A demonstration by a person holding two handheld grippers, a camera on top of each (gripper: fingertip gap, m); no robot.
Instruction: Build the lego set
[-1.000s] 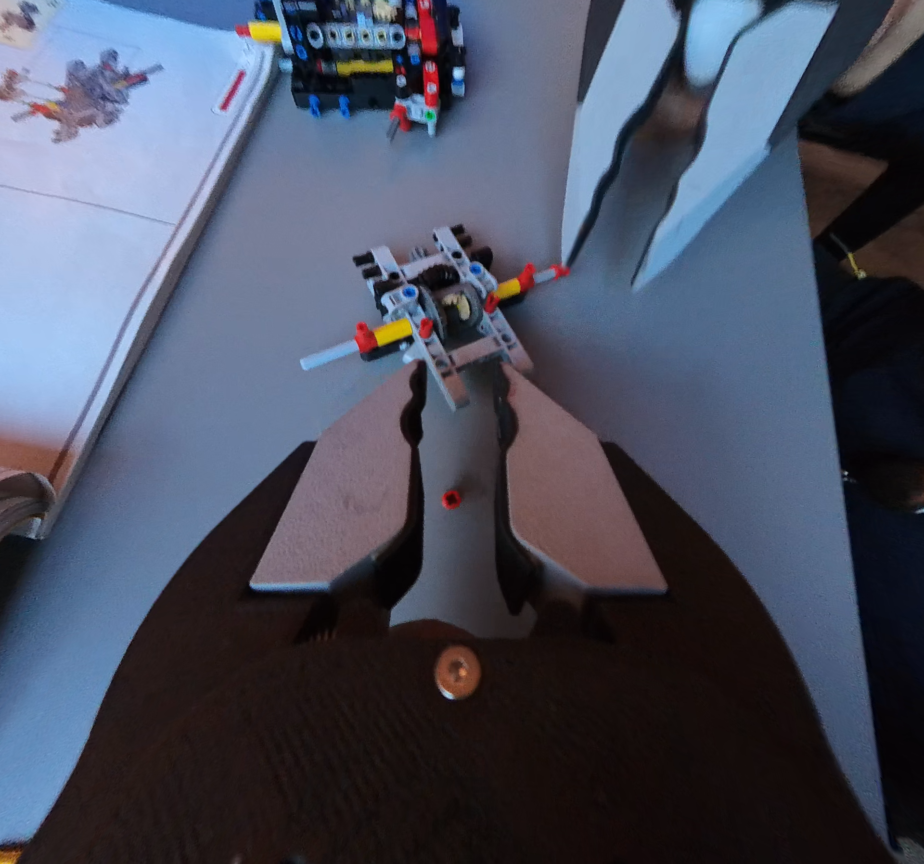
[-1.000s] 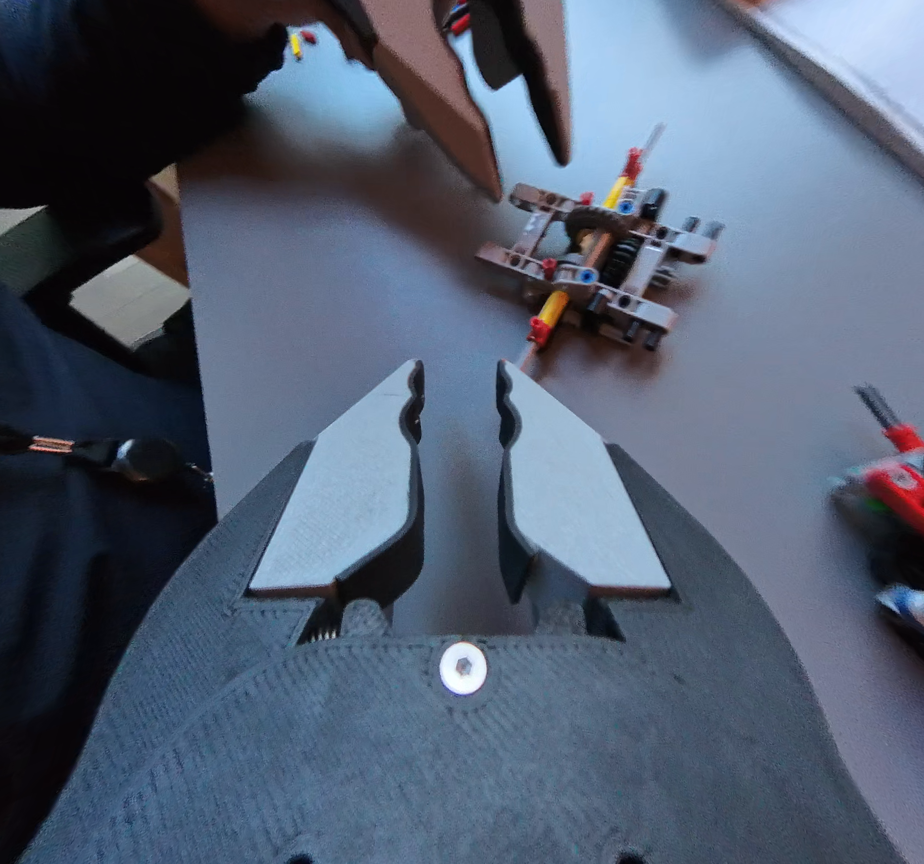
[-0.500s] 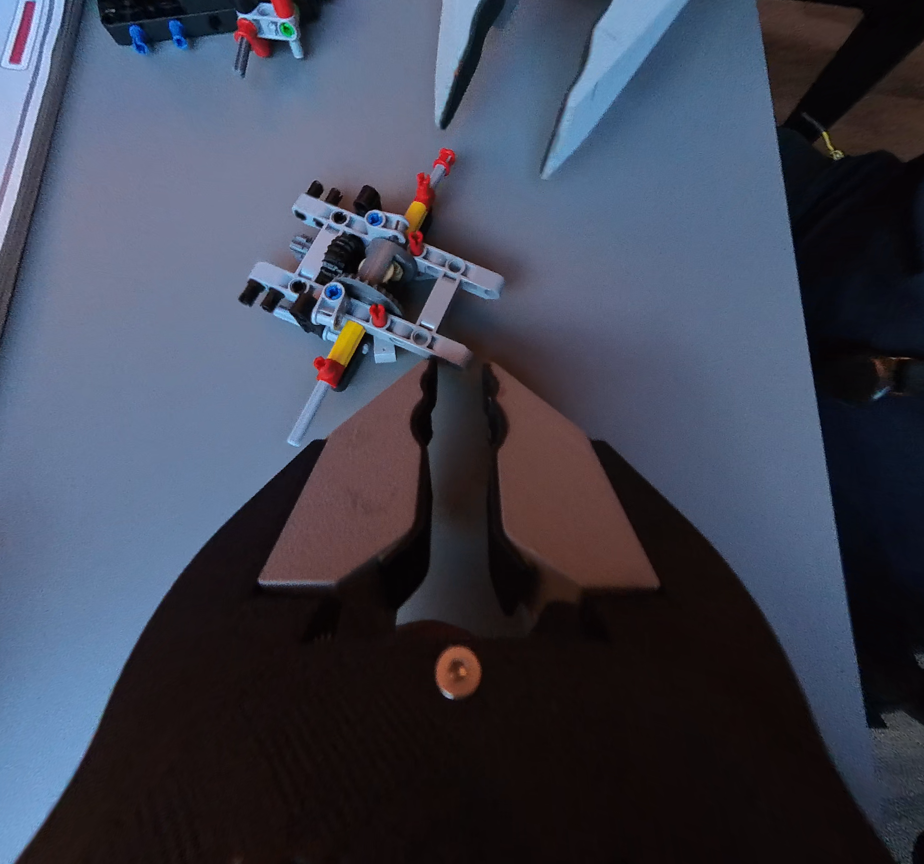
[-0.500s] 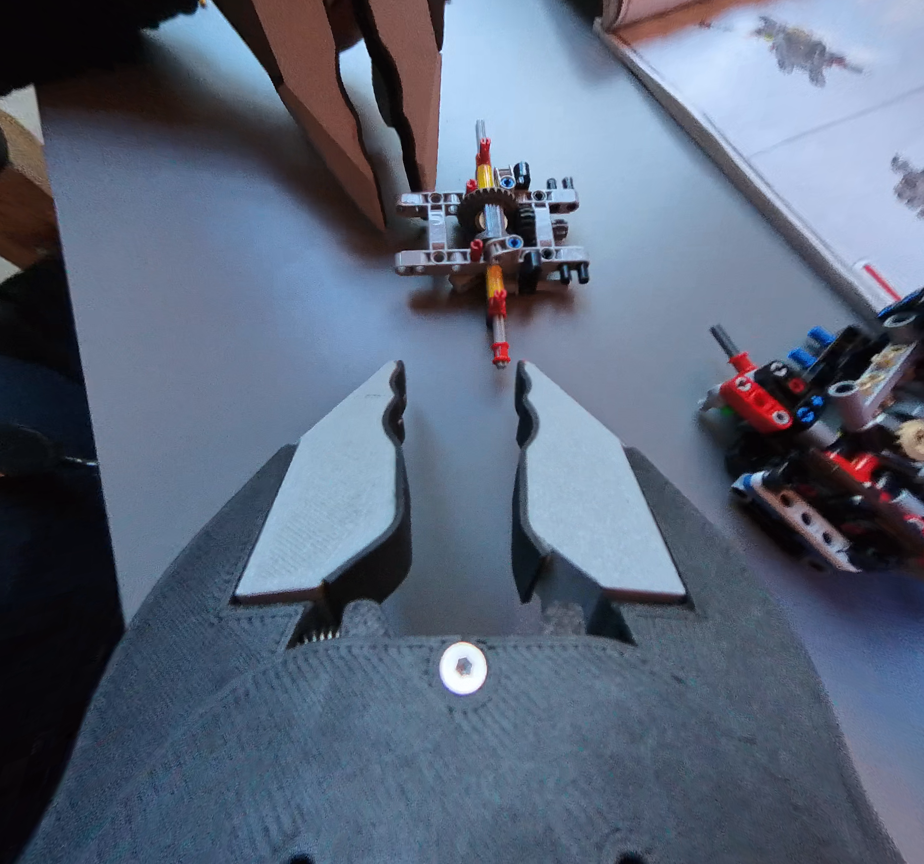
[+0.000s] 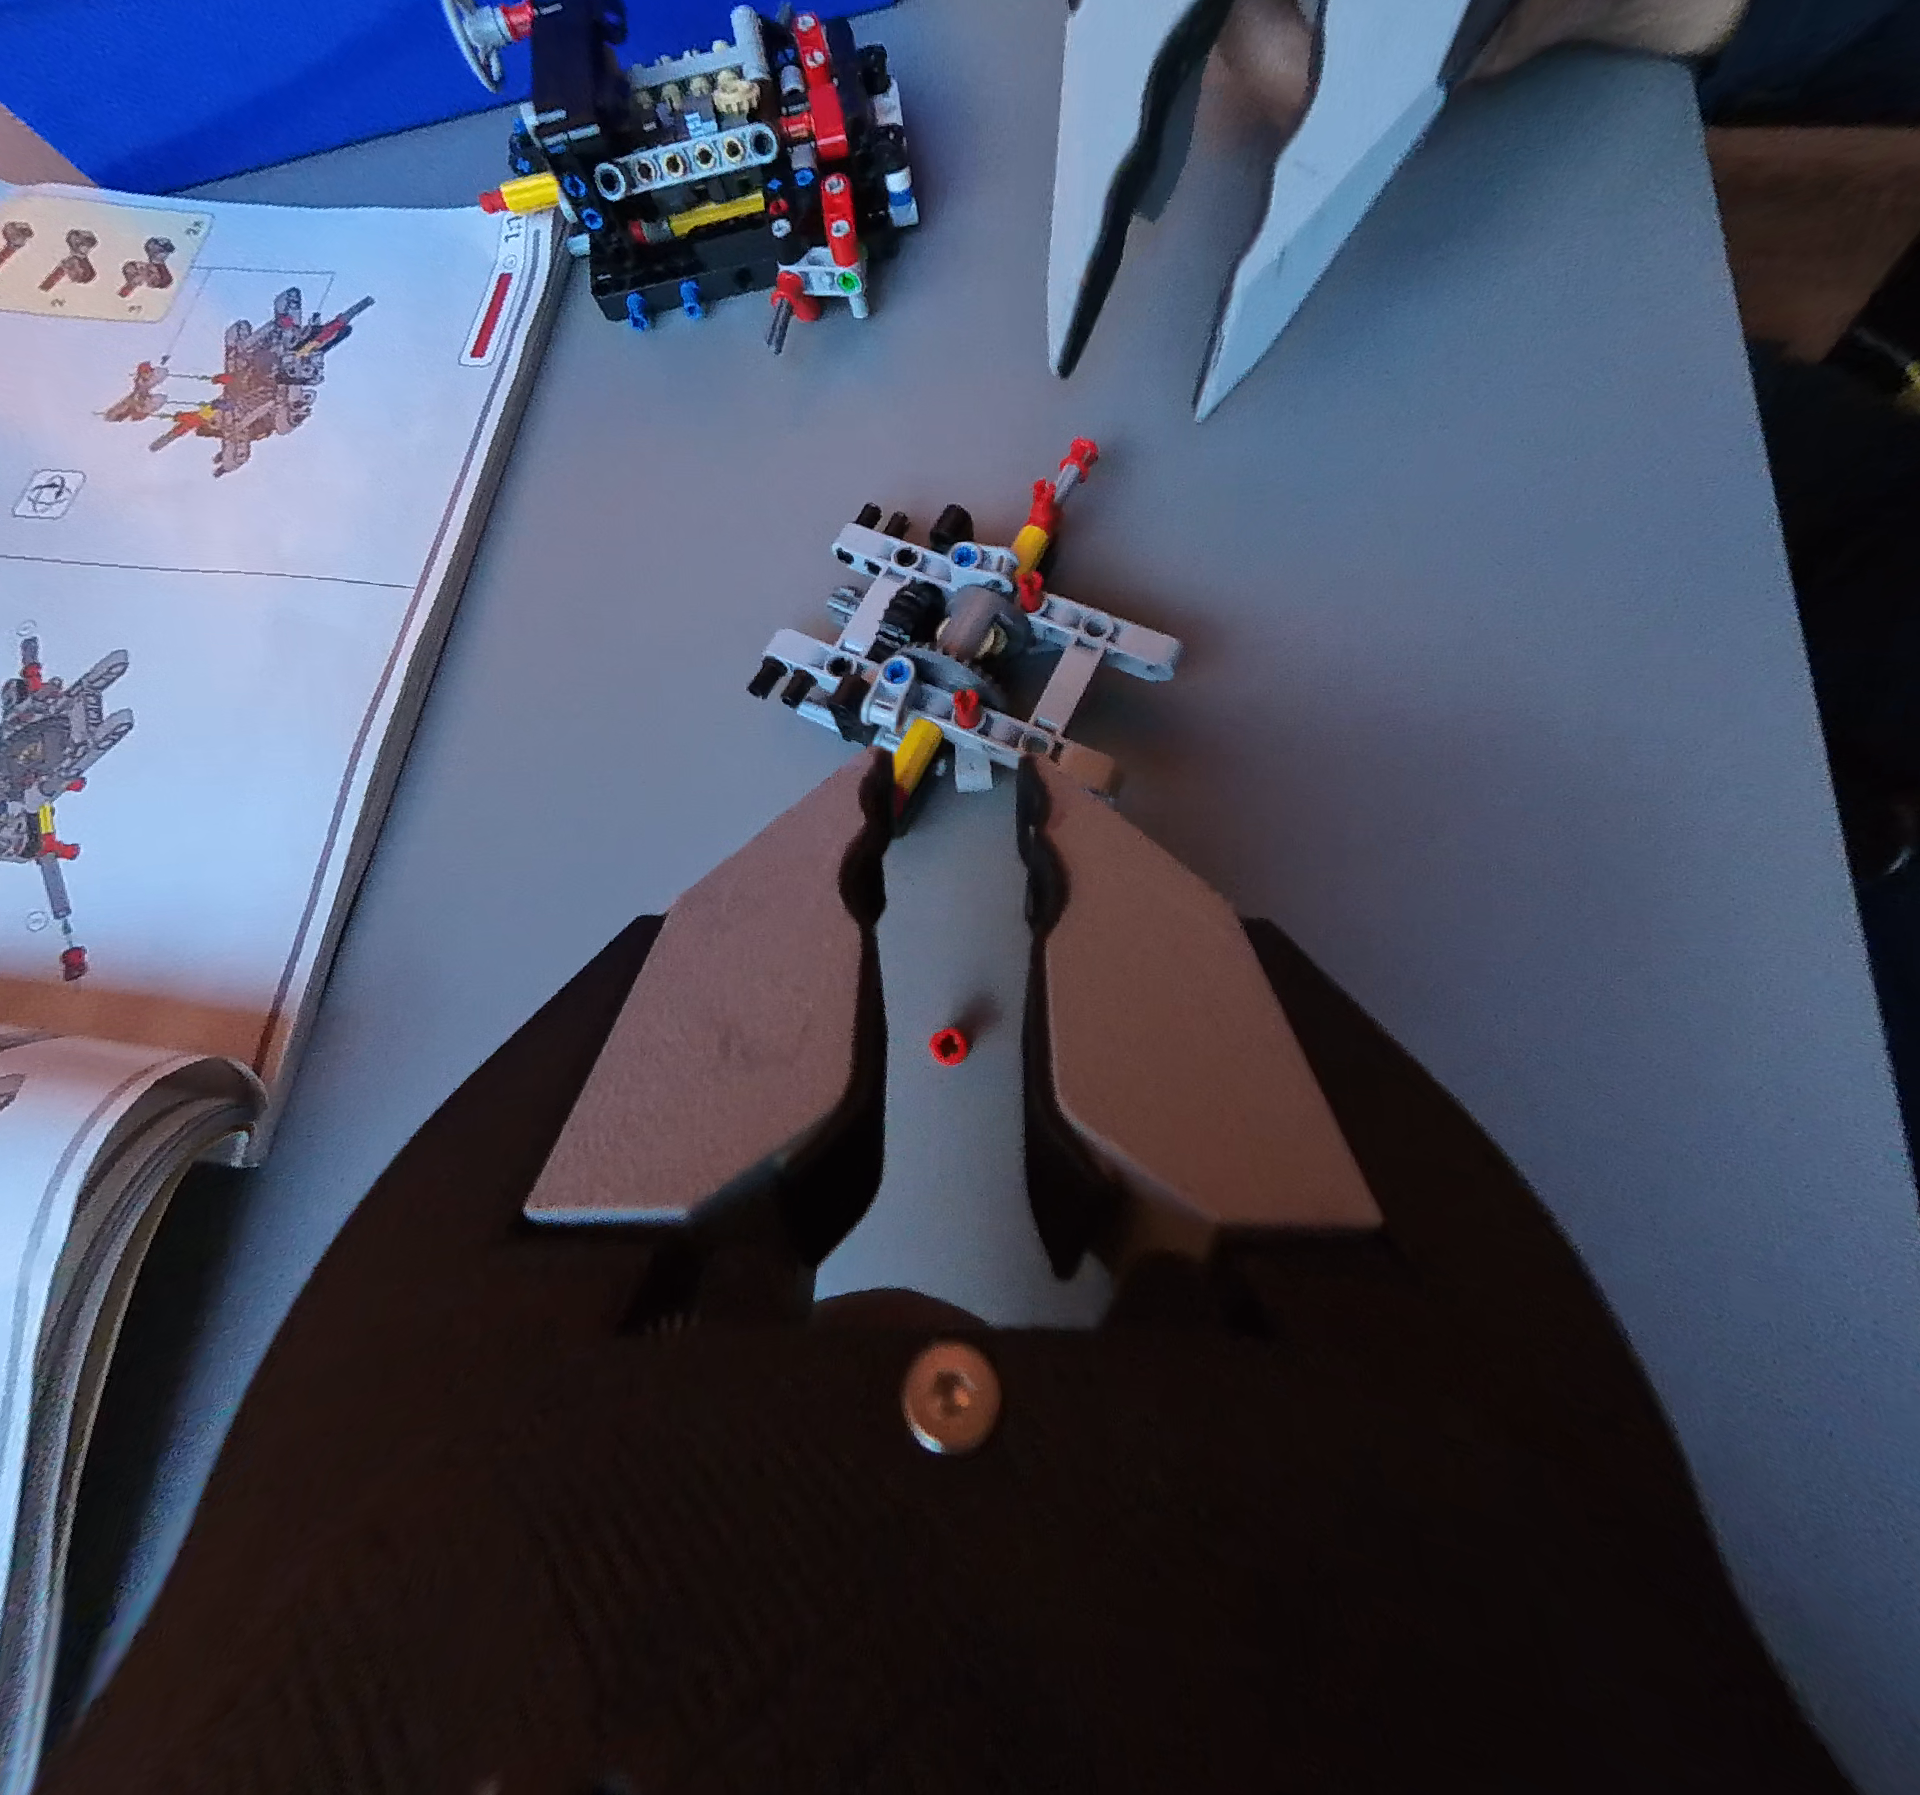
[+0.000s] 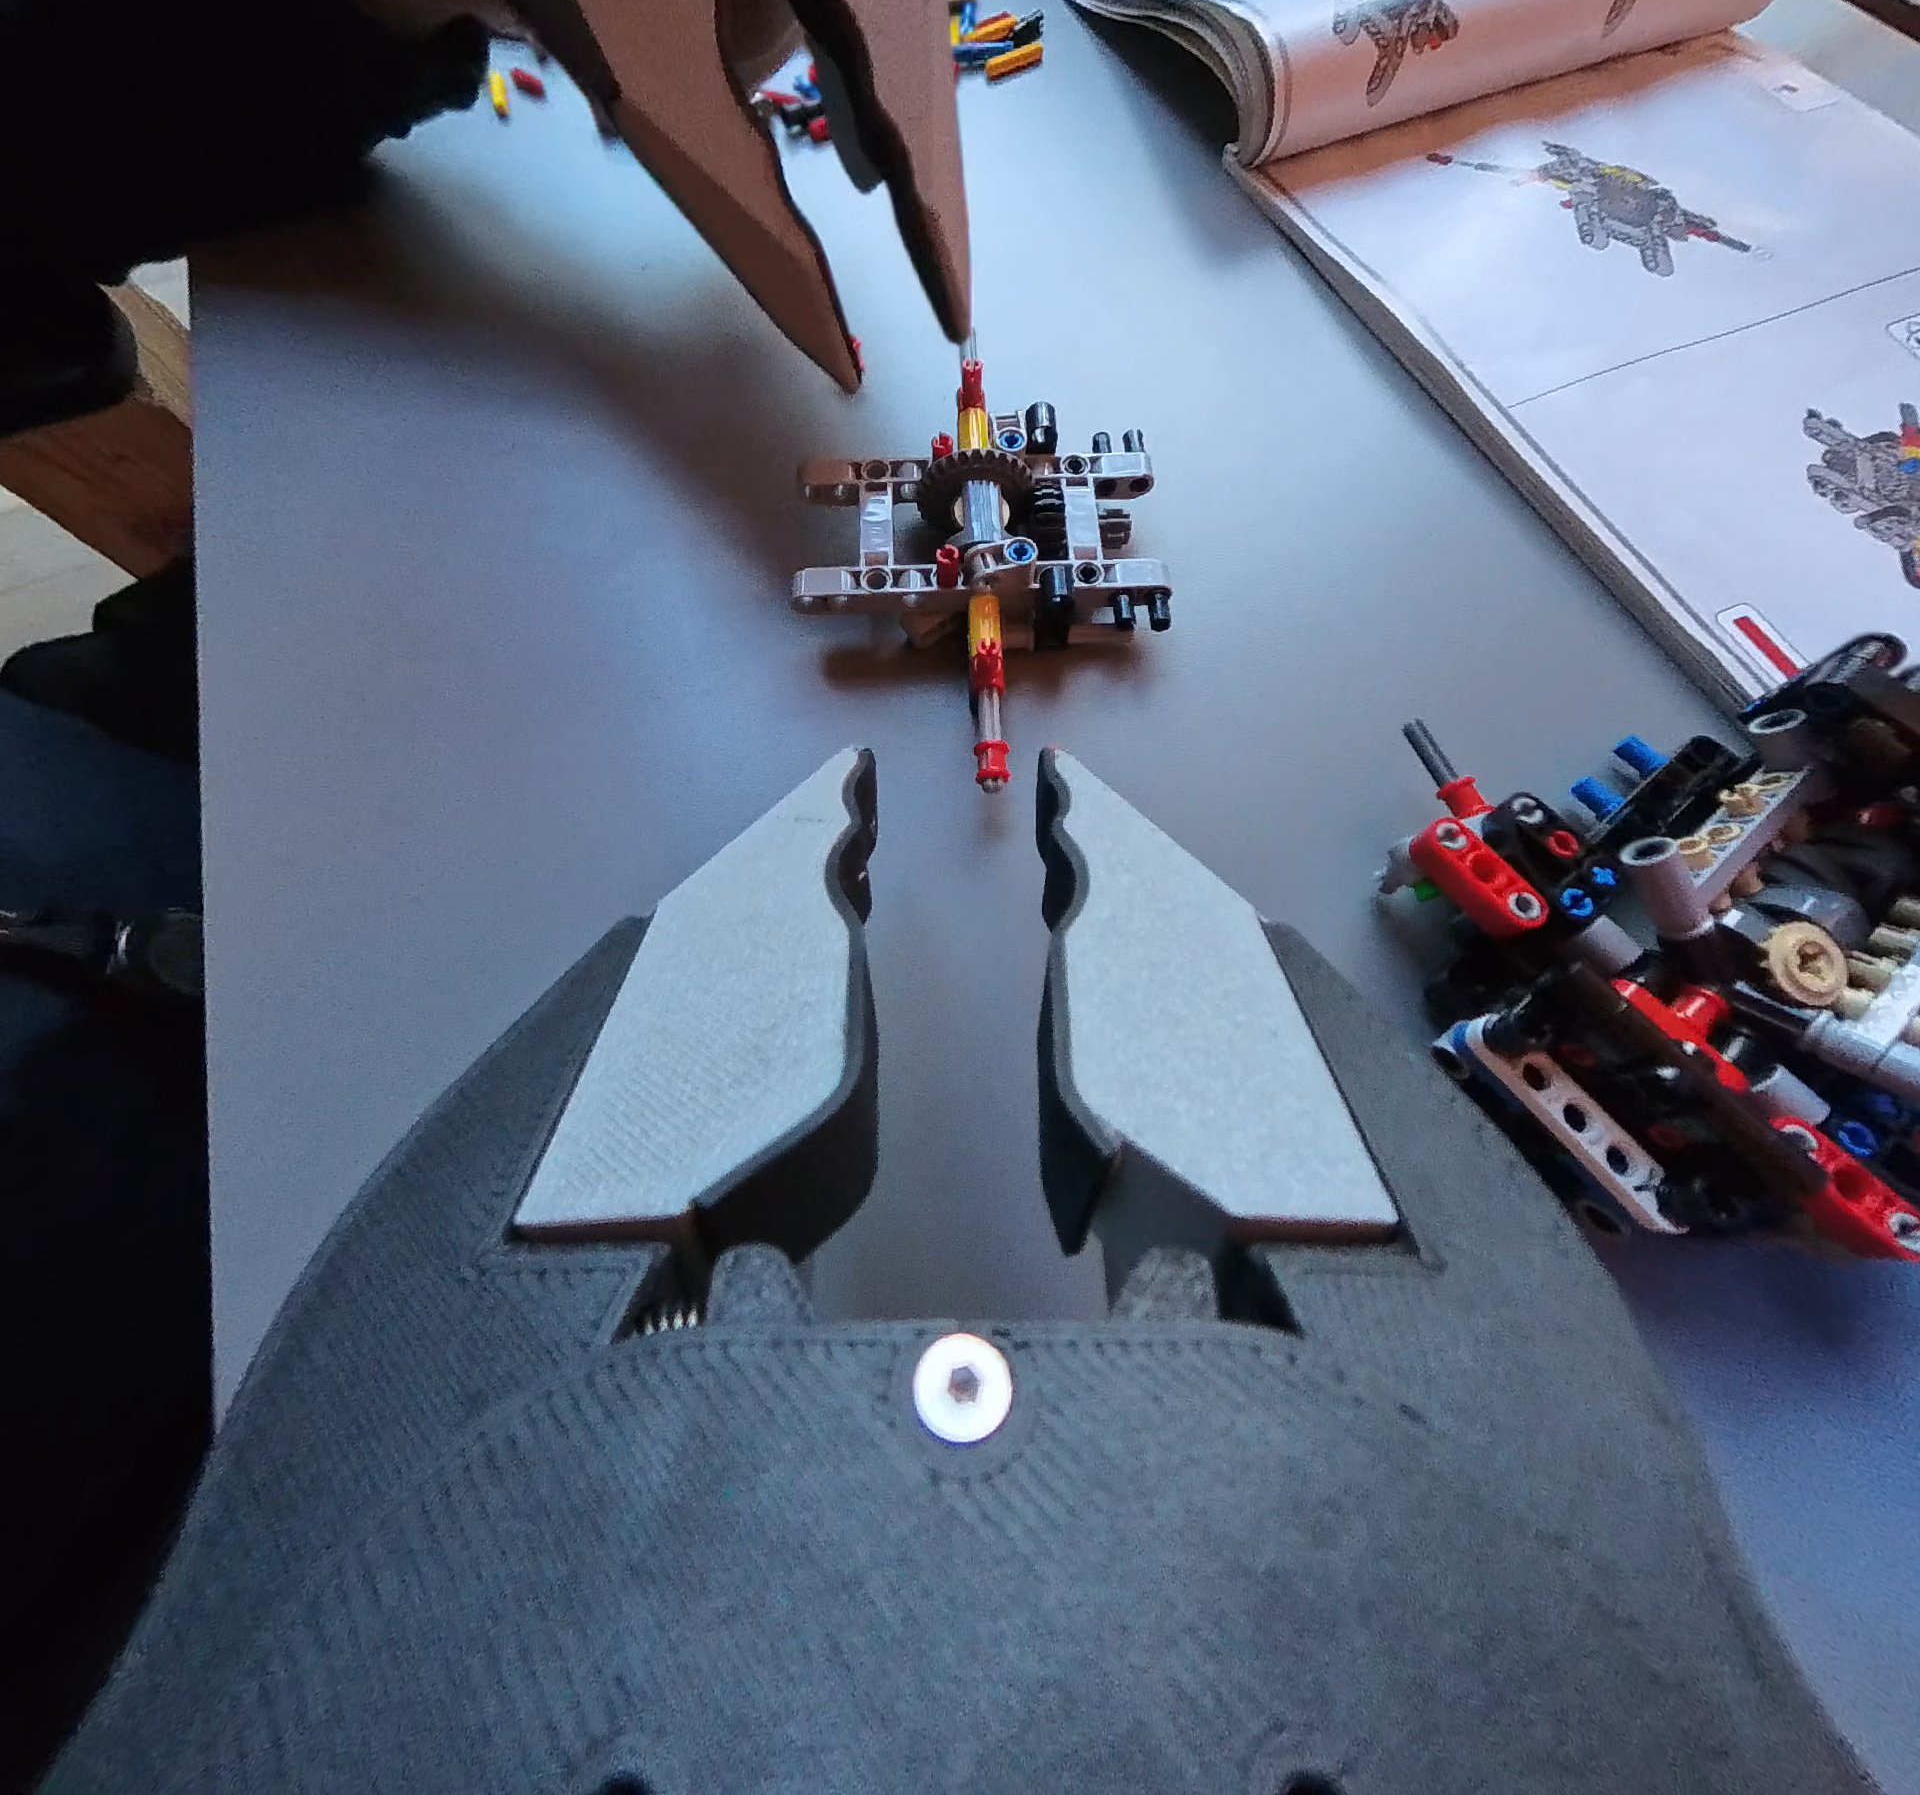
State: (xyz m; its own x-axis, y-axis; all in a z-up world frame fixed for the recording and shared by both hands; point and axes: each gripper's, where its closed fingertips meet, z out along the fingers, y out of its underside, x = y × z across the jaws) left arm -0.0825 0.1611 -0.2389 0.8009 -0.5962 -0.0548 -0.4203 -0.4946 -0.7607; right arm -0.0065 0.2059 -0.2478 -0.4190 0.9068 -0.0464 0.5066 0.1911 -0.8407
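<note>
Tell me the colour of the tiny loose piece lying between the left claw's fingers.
Red, clearest in the left wrist view.

We see the right hand-held gripper (image 6: 957,769) narrower than half a second ago, its tips nearer the grey beam-and-gear assembly's (image 6: 982,530) red-capped axle (image 6: 992,758).

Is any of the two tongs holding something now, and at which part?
Nothing is held. The right tongs stand open just short of the axle's red end. The left tongs stand open at the other axle end, not pressing it.
</note>
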